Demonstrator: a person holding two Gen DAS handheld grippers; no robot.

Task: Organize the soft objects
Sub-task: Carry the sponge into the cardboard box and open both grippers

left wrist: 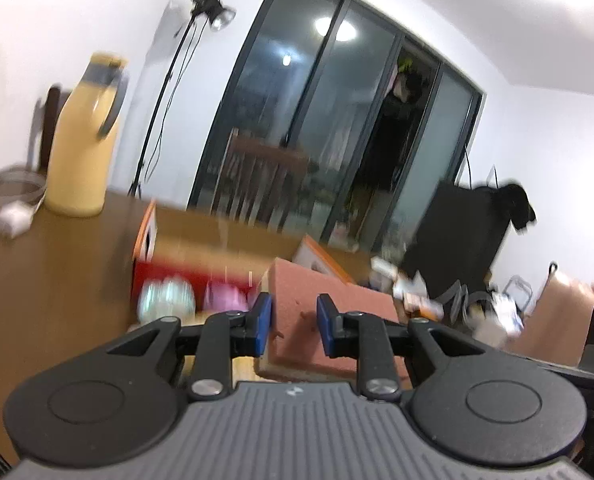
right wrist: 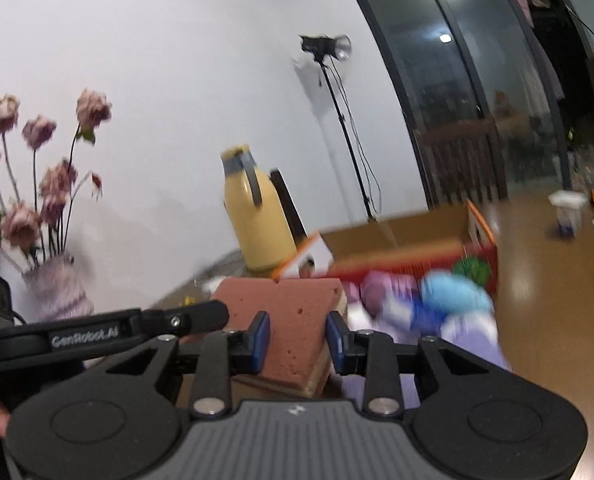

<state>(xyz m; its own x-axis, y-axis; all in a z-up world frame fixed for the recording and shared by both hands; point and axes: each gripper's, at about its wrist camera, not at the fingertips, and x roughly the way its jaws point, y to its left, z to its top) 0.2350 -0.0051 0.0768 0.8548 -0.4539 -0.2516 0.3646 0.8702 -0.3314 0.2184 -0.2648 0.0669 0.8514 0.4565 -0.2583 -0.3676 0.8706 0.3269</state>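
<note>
Both grippers, left (left wrist: 293, 322) and right (right wrist: 297, 342), clamped narrow on one sponge (right wrist: 293, 320), raised beside the open box (right wrist: 409, 248). Risk: uneven pulls, tearing or slipping.

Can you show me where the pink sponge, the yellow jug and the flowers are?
pink sponge (right wrist: 297, 320): right wrist view, top face.
yellow jug (left wrist: 82, 152): left wrist view, body.
flowers (right wrist: 93, 106): right wrist view, a top bloom.
</note>
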